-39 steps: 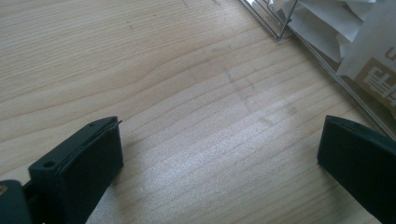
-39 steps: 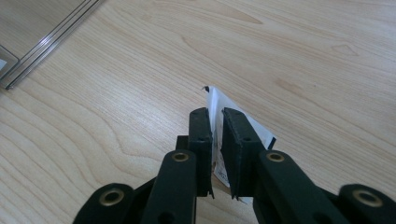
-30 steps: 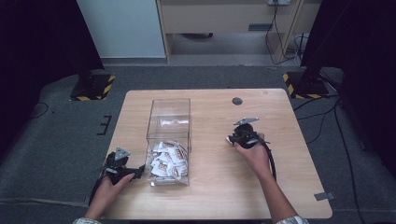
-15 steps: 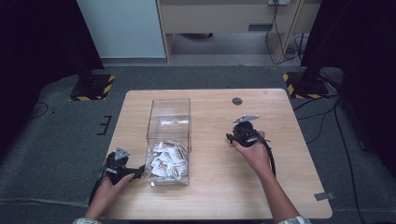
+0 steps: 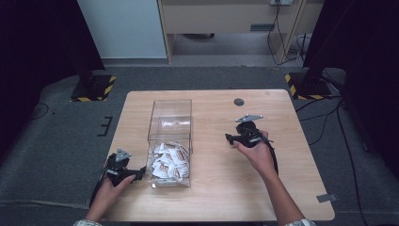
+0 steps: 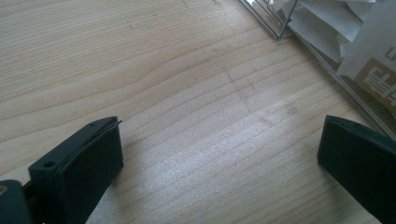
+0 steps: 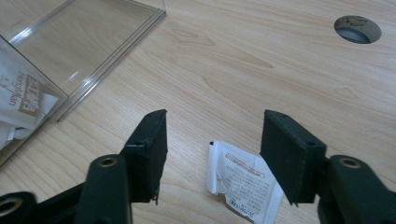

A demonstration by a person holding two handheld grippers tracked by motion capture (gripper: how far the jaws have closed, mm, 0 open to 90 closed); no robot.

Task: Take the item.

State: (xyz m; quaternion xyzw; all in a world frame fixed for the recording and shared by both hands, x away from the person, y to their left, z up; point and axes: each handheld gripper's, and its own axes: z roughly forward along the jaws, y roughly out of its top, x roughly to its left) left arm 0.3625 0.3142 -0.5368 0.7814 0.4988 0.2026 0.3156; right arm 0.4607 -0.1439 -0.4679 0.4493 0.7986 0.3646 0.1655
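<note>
While a person sits at the near edge of a light wooden tabletop (image 5: 211, 197), each hand holds a black hand-held gripper. Toward the left side of the tabletop stands a clear plastic box (image 5: 170, 141), long and open-topped, running from near the front edge toward the middle. Its near half holds a heap of small white sachets (image 5: 169, 161) with brown print; its far half holds none.

The left hand-held gripper (image 5: 123, 168) sits at the front left corner of the tabletop, just beside the near end of the box, held by the left hand (image 5: 108, 188). In the left gripper view, its jaws stand wide apart over bare wood, with nothing between them, and a corner of the box with sachets behind its wall shows at the upper right.

The right hand-held gripper (image 5: 245, 134) is held by the right hand (image 5: 256, 153) right of the tabletop's middle, well apart from the box, with a grey three-cornered plate on top. In the right gripper view, its jaws are open and low over the wood. A single white sachet (image 7: 243, 179) with small black print lies flat on the tabletop between them, closer to the right jaw; whether either jaw touches it cannot be told. A round cable hole (image 5: 239, 101) sits near the far edge of the tabletop.
</note>
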